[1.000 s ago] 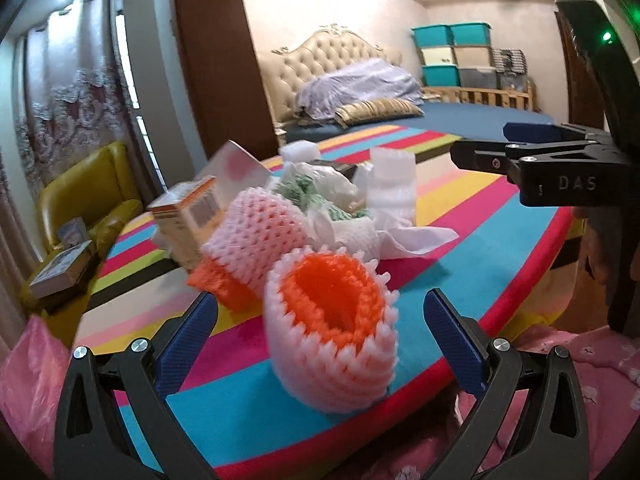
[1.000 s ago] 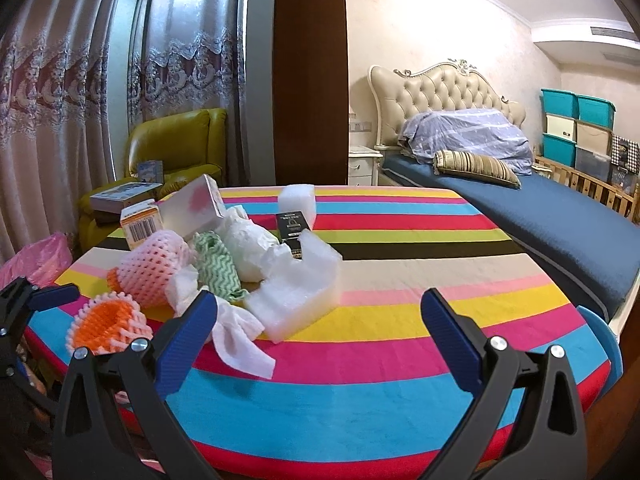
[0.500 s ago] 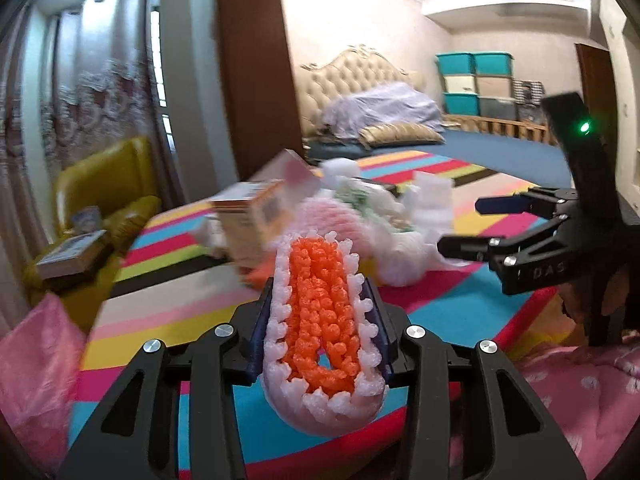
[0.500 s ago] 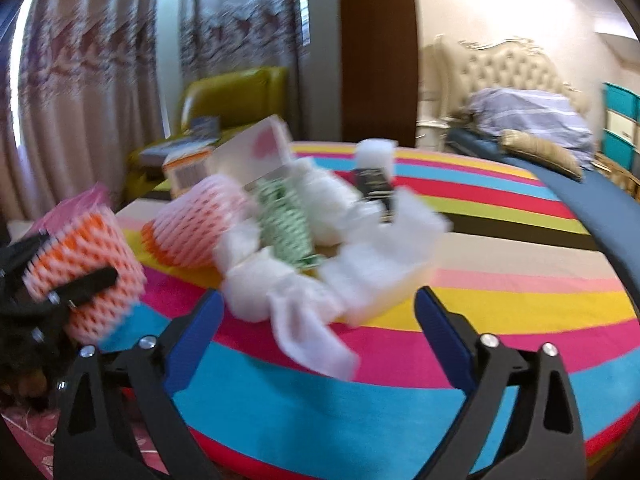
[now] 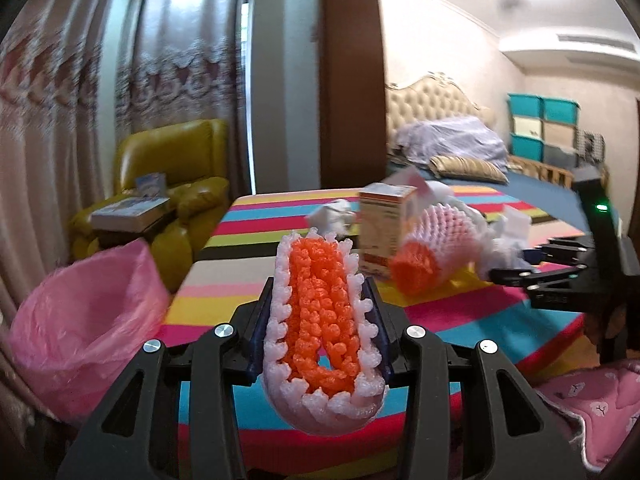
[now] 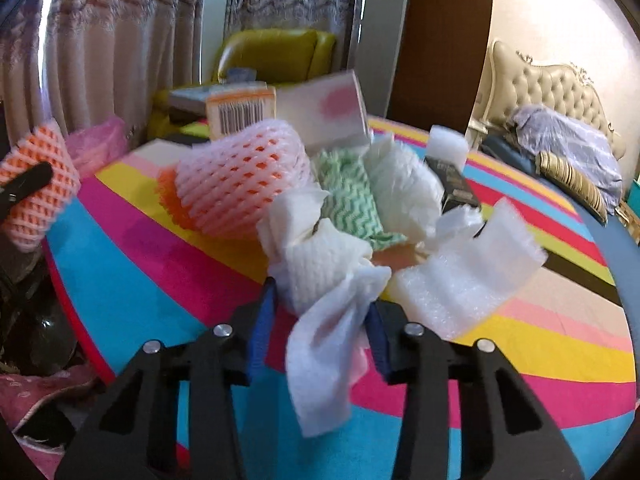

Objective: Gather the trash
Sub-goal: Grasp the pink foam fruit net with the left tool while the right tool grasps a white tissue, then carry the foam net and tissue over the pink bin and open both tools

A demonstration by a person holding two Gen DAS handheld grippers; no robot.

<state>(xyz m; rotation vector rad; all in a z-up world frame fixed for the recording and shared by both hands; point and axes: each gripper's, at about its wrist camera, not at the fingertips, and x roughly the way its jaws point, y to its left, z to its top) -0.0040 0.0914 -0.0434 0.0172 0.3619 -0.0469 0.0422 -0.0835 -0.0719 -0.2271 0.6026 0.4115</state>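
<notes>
Left wrist view: left gripper (image 5: 322, 322) squeezes an orange foam net (image 5: 322, 320) (flattened) above the tabletop (image 5: 460, 322) edge; right gripper (image 6: 320, 328) pinches a white tissue (image 6: 328, 344).

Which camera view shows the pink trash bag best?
The left wrist view: the pink trash bag shows its open mouth beside the table. The right wrist view shows only a blurred pink edge behind the foam nets.

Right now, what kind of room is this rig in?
Most likely a home bedroom: a tufted-headboard bed with pillows, a yellow armchair by lace curtains, and a striped round table strewn with trash.
</notes>
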